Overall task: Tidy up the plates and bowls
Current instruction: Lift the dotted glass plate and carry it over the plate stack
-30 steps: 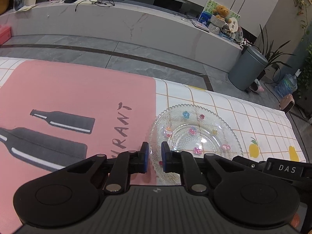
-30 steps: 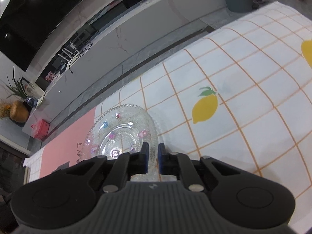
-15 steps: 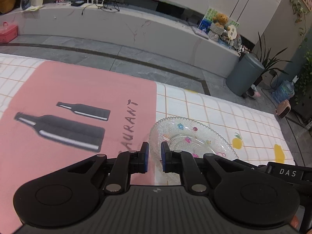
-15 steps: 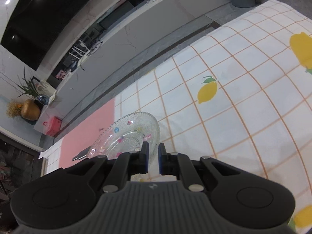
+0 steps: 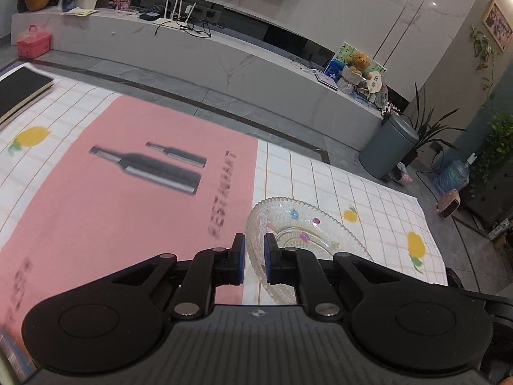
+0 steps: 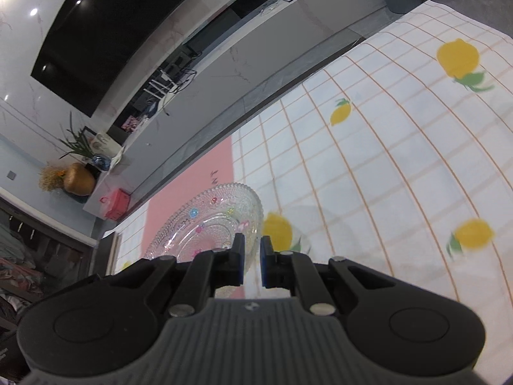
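Observation:
A clear glass plate with a beaded rim and small coloured flowers is held in the air above the table, tilted. My left gripper is shut on its left rim. My right gripper is shut on its right rim; the plate fills the space ahead and left of the right fingers. Both grippers carry it together well above the tablecloth.
Below lies a pink placemat with bottle prints on a white lemon-check tablecloth. A dark book lies at the table's far left. Beyond the table edge are grey floor, a long white TV bench and a grey bin.
Both grippers have risen with the plate; the table looks farther below and more of the room shows. The plate has tilted more and stays gripped at both rims.

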A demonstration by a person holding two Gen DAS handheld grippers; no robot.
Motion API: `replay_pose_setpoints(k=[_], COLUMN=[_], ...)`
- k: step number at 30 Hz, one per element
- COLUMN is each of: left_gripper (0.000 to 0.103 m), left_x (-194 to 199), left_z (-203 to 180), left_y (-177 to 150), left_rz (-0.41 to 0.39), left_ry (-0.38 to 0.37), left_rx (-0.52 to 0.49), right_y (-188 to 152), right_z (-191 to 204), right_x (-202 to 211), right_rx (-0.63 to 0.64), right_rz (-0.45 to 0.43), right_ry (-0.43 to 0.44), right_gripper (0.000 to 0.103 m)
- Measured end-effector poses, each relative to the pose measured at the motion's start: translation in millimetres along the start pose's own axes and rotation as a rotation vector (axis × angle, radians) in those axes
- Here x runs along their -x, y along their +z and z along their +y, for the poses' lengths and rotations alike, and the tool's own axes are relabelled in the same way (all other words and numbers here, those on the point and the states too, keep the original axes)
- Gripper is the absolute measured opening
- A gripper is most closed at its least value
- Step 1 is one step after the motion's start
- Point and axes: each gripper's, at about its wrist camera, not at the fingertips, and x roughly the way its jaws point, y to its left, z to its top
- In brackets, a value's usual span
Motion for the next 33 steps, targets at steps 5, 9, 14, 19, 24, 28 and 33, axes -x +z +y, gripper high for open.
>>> replay_pose_setpoints(k=[5, 9, 14, 19, 24, 28, 33], left_gripper=[0.012, 0.012, 0.012, 0.012, 0.012, 0.012, 0.012], left_x=[34, 57, 73, 82, 85, 81, 74], left_z=[6, 13, 27, 40, 57, 64, 64], left_y=[-23, -43, -65, -90, -112, -120, -127], left_rz=[-0.007, -0.002, 0.013, 0.038, 0.080, 0.099, 0.111], left_ry=[-0.008, -0.015, -0.024, -0.011, -0.004, 0.000, 0.006], left_rx=[-0.003, -0.008, 0.009, 0.009, 0.035, 0.040, 0.019], right_y=[-31, -53, -80, -106, -126, -136, -142], right_z=[1, 1, -1, -6, -8, -12, -16], right_x=[27, 44, 56, 59, 57, 52, 48], right_rx=[-0.007, -0.002, 0.007, -0.010, -0.001, 0.016, 0.036], right_rz=[0.006, 0.016, 0.041, 0.082, 0.114, 0.129, 0.126], right_ry=[0.018, 0.025, 0.025, 0.021, 0.002, -0.024, -0.053], right_gripper=[0.007, 0.007, 0.007, 0.007, 0.007, 0.007, 0.007])
